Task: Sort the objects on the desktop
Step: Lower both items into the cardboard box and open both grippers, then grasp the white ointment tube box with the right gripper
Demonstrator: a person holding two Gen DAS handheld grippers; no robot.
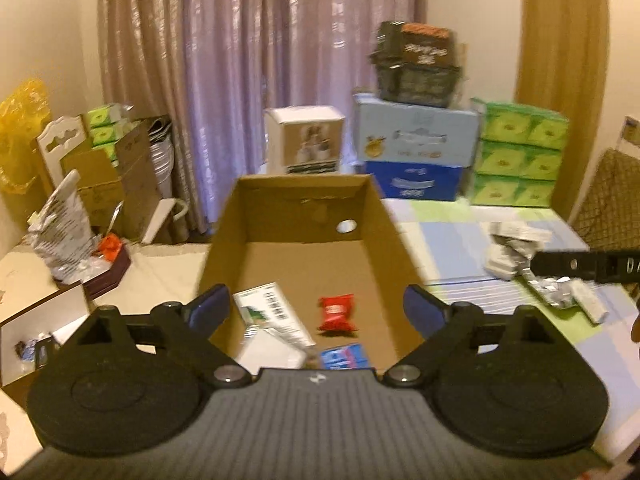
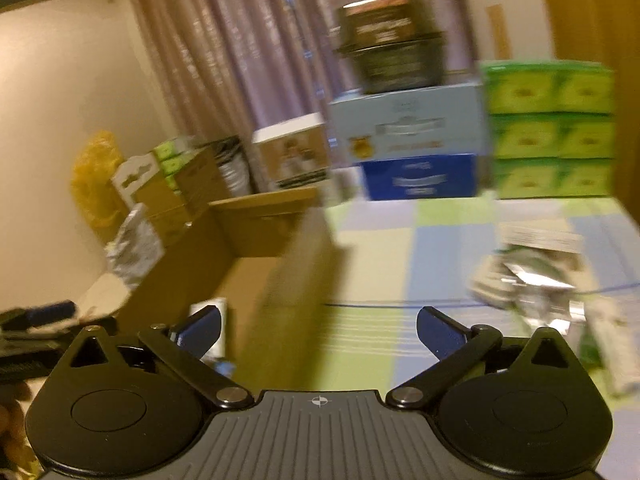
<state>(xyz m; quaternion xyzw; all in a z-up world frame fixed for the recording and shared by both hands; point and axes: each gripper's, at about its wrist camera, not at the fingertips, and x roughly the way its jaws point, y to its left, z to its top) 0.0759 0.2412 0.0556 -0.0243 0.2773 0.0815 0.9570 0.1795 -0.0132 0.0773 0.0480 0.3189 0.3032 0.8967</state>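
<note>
An open cardboard box sits on a checked cloth. Inside lie a red snack packet, a white carton with a barcode and a small blue pack. My left gripper hangs open above the box's near end, nothing between its fingers. A heap of silver and white packets lies on the cloth to the right. In the blurred right wrist view my right gripper is open and empty over the box's right wall, with the packet heap at right.
Stacked blue cartons, green boxes and a dark basket stand at the cloth's far edge before a curtain. A white box stands behind the cardboard box. Cluttered cartons and bags fill the left side.
</note>
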